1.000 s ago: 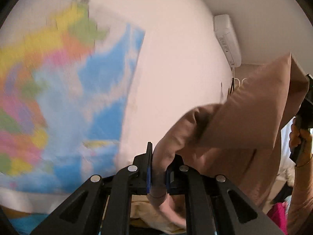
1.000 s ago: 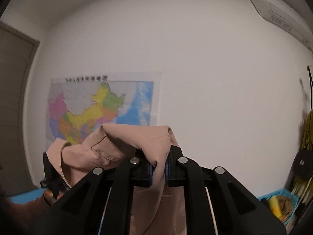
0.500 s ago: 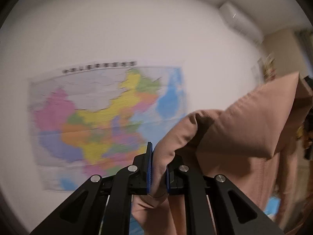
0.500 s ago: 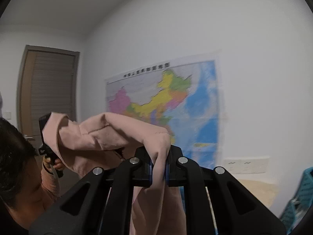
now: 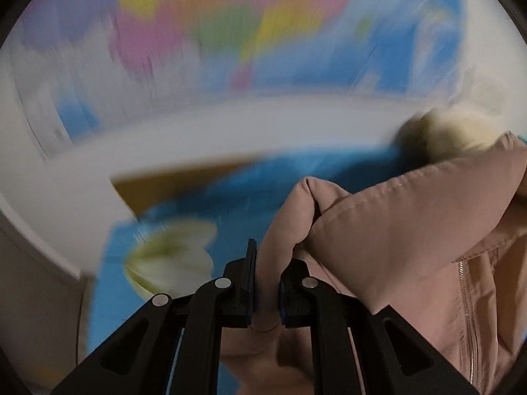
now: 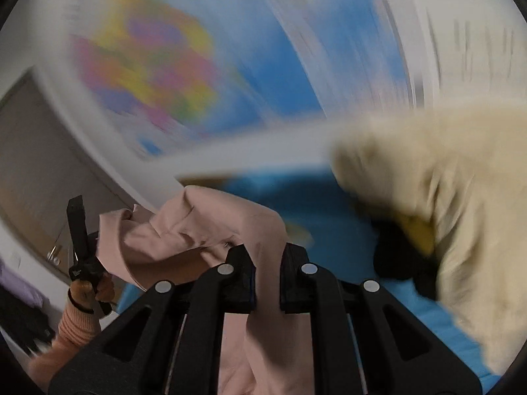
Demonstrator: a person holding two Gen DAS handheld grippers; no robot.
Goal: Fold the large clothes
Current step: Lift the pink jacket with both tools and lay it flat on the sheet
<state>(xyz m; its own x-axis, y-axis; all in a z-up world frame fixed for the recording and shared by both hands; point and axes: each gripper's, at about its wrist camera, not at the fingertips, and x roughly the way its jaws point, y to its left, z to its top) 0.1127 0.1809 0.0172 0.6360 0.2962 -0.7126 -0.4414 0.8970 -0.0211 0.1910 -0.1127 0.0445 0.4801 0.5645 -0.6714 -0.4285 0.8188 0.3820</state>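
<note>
A large dusty-pink zip jacket [image 5: 411, 230] hangs between both grippers, held in the air. My left gripper [image 5: 266, 283] is shut on one pinched edge of it. My right gripper [image 6: 266, 276] is shut on another edge of the same pink jacket [image 6: 210, 227]. In the right wrist view the left gripper [image 6: 77, 230] shows at the far left, held in a hand, with the pink fabric stretched across to it. Both views are blurred by motion.
A blue surface [image 5: 296, 184] with a white-and-green print lies below and ahead. A cream fluffy garment [image 6: 444, 197] and something black and yellow [image 6: 405, 256] lie on it at the right. A colourful wall map [image 5: 230, 26] hangs behind. A door [image 6: 39, 151] stands at the left.
Both grippers have swung downward with the pink jacket. The views went from the wall and map to the blue surface and the cream garment. Both grips are unchanged.
</note>
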